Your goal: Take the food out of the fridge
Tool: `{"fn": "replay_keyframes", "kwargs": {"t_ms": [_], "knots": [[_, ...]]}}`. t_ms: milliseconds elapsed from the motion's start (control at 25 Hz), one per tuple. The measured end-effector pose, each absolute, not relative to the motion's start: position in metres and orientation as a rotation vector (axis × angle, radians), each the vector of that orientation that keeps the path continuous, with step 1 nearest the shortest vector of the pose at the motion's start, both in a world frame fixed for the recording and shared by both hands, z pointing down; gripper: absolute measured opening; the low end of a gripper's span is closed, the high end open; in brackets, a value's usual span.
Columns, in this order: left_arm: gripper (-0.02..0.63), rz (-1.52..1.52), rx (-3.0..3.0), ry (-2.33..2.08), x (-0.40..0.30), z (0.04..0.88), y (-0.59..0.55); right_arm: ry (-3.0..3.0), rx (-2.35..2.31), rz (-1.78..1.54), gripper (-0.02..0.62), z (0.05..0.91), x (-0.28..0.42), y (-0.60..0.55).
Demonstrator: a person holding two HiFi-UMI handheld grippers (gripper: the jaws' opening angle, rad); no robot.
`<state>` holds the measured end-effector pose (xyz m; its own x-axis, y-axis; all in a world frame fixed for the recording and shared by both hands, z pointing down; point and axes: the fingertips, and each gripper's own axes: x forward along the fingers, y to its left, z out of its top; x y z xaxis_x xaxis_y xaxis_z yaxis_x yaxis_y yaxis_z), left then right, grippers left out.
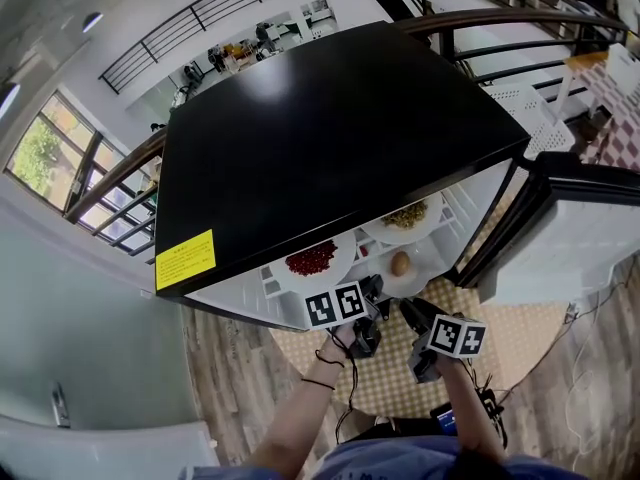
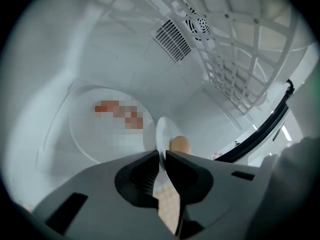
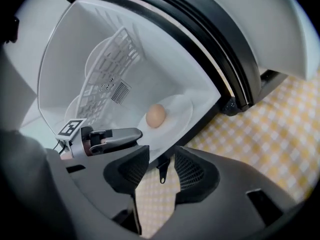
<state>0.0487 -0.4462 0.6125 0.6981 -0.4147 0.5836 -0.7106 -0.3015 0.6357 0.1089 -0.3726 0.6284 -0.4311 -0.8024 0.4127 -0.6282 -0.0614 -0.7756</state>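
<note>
Fridge interior, seen from above and along both of my grippers. The black-topped fridge (image 1: 320,138) stands with its door (image 1: 580,238) swung open at the right, on a yellow checked mat (image 3: 280,129).

My left gripper (image 2: 162,156) reaches in over the front edge of the fridge floor. Its jaws are drawn nearly together on the near rim of the small plate (image 2: 161,131), which shows edge-on between the pads. The pads press the rim from both sides. The right gripper view shows the same grip from the side, with the left gripper's tip on the rim nearest me. An egg (image 2: 180,144) lies on this plate, just past the gripped rim and about mid-plate. The plate rests at the front edge of the fridge floor, toward the door-side corner.

My right gripper (image 3: 161,151) hovers just outside that front edge. Its jaws stand well apart with nothing between the pads; the mat and the plate's rim show beyond them.

A larger plate (image 1: 340,240) carrying red food (image 1: 312,259) lies on the fridge floor, beside the small plate on the side away from the door. A third plate with greenish food (image 1: 405,215) sits farther back. A white wire shelf (image 2: 240,59) crosses the cavity.
</note>
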Motion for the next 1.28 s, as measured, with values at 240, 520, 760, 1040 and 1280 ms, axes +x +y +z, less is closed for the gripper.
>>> {"fn": "replay_keyframes", "kwargs": {"t_ms": [240,520,760,1040,1280], "knots": [[0.031,0.315,1.898,-0.837,0.047,0.611,-0.426,1.874,-1.433,-1.511,0.169,0.62,0.115,-0.369],[0.02,0.144,1.775,-0.791,0.043,0.6,-0.406,1.846,-1.424,-1.494,0.169,0.614,0.122,-0.359],[0.02,0.096,1.749,-0.76,0.033,0.599,-0.384,1.883,-1.45,-1.492,0.169,0.609,0.121,-0.339],[0.02,0.066,1.729,-0.723,0.02,0.6,-0.352,1.859,-1.514,-1.588,0.169,0.636,0.116,-0.311],[0.02,0.08,1.804,-0.705,0.01,0.581,-0.328,1.785,-1.456,-1.629,0.17,0.634,0.105,-0.302]]}}
